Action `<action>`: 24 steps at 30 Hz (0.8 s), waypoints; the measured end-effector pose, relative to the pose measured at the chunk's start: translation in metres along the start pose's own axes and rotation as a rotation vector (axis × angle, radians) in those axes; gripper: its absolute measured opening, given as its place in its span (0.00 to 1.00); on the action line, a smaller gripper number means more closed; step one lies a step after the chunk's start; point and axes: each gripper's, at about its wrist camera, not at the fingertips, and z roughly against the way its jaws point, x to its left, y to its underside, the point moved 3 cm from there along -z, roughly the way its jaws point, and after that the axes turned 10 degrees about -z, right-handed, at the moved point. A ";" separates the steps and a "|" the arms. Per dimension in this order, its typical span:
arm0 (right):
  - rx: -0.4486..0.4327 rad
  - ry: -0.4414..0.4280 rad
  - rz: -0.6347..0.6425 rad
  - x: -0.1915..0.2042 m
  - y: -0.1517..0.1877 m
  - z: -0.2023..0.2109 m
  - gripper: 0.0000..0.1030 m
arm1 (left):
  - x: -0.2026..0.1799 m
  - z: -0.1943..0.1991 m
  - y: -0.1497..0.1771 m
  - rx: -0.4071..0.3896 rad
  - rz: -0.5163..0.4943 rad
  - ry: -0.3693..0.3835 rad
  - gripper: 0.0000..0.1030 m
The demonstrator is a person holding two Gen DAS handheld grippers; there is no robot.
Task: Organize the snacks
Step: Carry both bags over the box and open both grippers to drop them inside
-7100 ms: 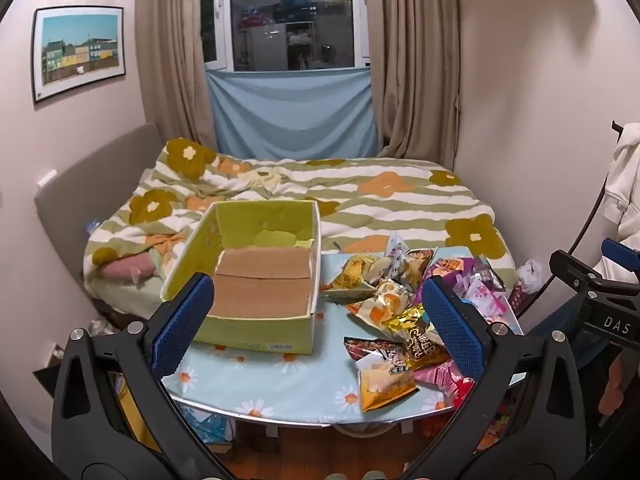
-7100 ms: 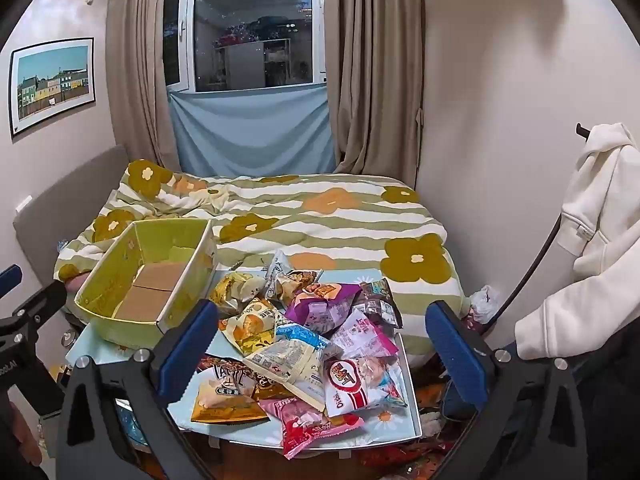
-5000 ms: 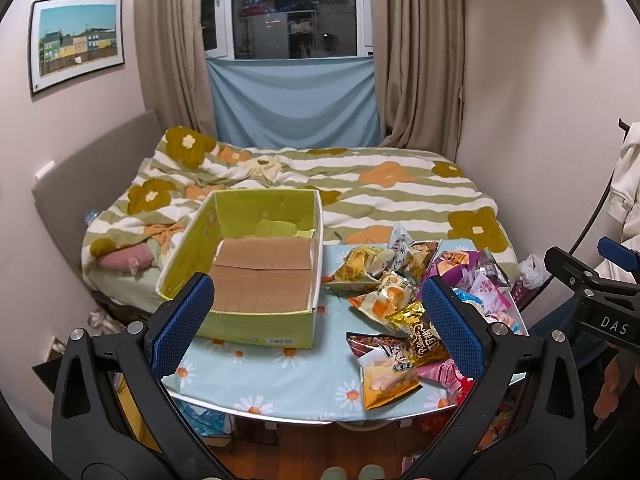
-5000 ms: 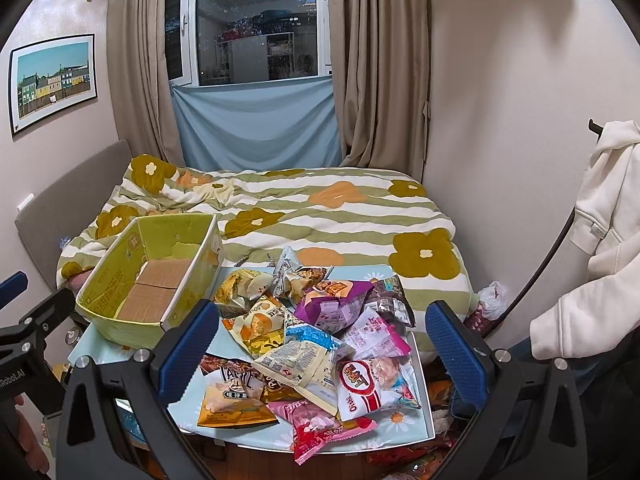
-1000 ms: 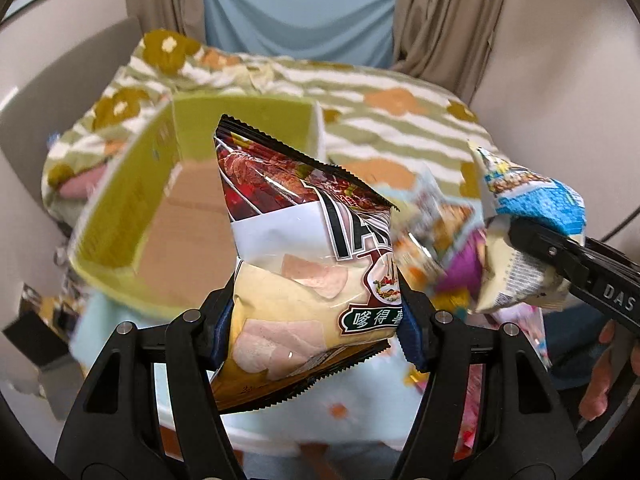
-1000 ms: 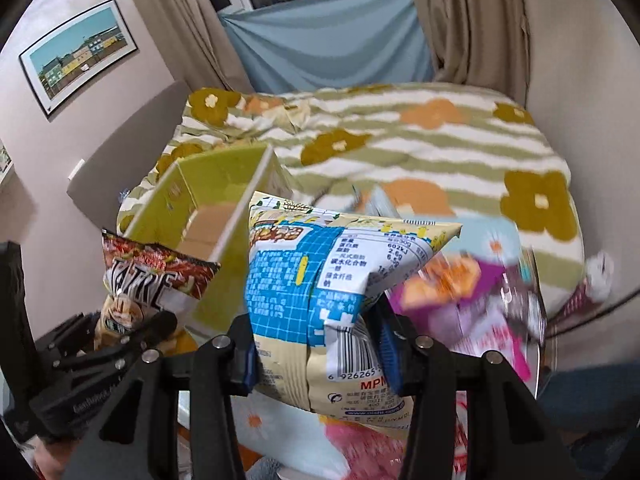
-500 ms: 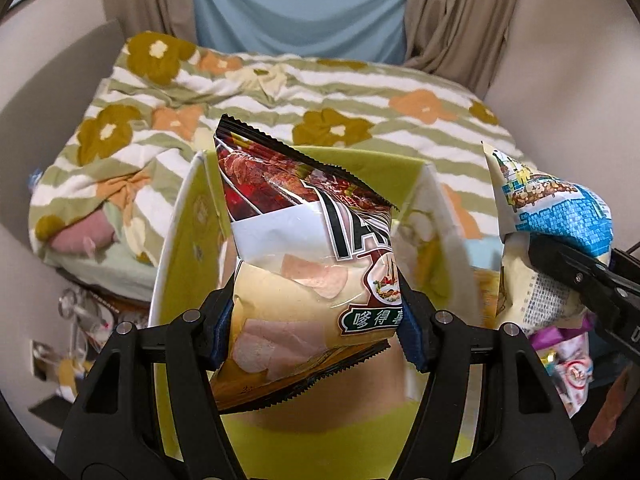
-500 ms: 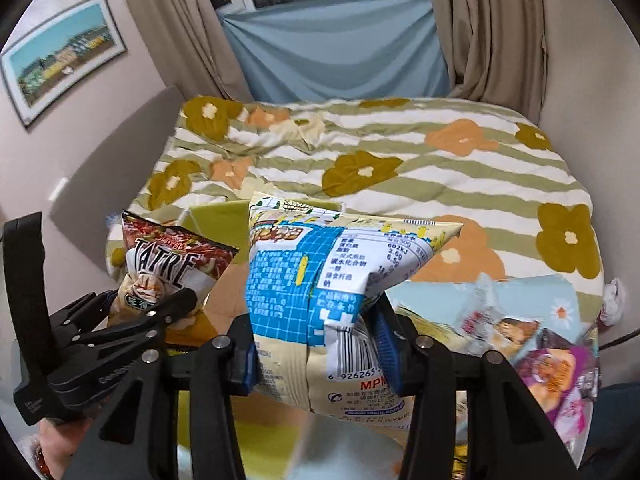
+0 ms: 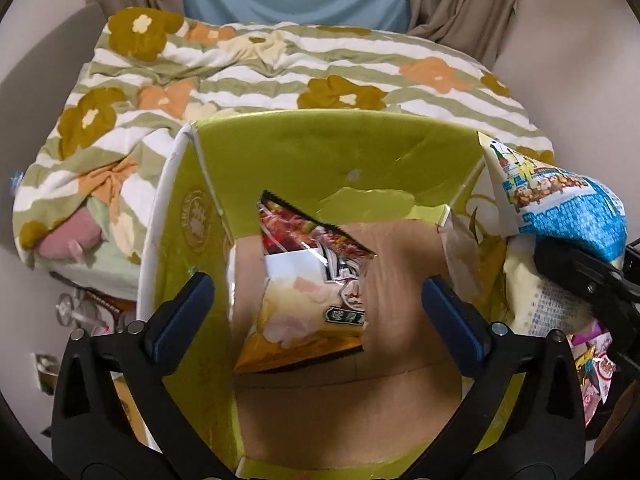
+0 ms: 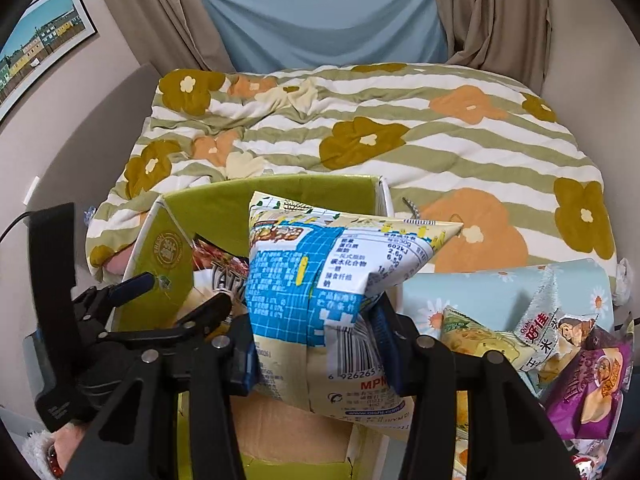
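Left gripper (image 9: 316, 304) released, spread wide; chip bag (image 9: 308, 288) now inside green box (image 9: 336, 152); right gripper (image 10: 316, 352) clenched on blue snack bag (image 10: 320, 276) over box's right wall; next: drop it in.

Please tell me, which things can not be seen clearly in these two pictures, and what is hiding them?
- Chip bag, left wrist view: blurred, so whether it has landed on the box floor is unclear.
- Same bag, right wrist view: mostly hidden behind the blue snack bag.
- Box floor, right wrist view: largely covered by that bag and the right gripper.
- Snack pile: cut off by the right edge.
- Left gripper: open, holding nothing.
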 end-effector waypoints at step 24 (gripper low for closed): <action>0.078 -0.050 0.158 0.025 -0.015 -0.057 1.00 | 0.033 0.037 0.039 -0.005 0.073 -0.103 1.00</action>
